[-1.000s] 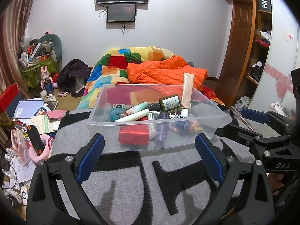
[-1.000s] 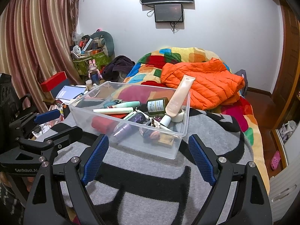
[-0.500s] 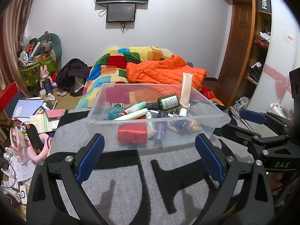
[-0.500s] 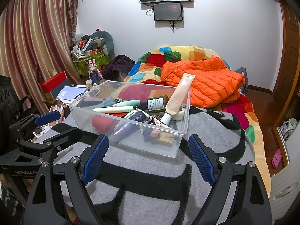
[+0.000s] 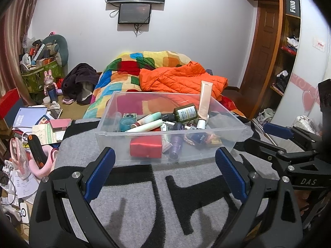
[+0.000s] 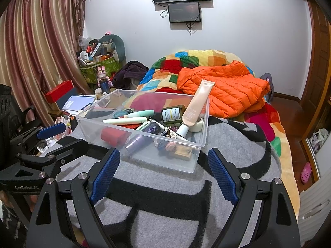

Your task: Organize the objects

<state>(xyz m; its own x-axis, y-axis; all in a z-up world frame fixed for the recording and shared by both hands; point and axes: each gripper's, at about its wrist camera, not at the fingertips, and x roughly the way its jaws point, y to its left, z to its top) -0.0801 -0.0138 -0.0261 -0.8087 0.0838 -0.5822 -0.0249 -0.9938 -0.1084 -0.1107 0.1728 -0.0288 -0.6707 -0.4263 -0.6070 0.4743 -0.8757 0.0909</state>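
I hold both grippers above the grey-and-black blanket (image 5: pixel 132 202) that covers the foot of the bed, and neither has anything in it. My left gripper (image 5: pixel 164 171) has its fingers spread wide and released; my right gripper (image 6: pixel 163 171) is the same, fingers apart with only blanket showing between them.

The things I have to sort sit in the clear plastic bin (image 5: pixel 209 155), which rests on the blanket straight ahead of both grippers, between me and the orange jacket (image 5: pixel 182 80) further up the bed. The bin's long side runs across my view, so its near wall faces me. From the left wrist view it fills the gap between my fingers squarely; from the right wrist view it lies ahead and to the left, near corner pointing at me. I judge the two hands about equally near it, the left more square to it.

Inside, the red box (image 5: pixel 145 148) lies against the near wall, a purple bottle (image 5: pixel 175 146) just beside it. The pale green tubes (image 6: pixel 125 121) lie long-ways across the bin, roughly level. The tall beige tube (image 6: pixel 196 105) leans against the bin's right wall, cap down, its axis steep, with the dark green bottle (image 6: pixel 172 113) beside it. That tube, I think, suits my right hand; the red box my left.
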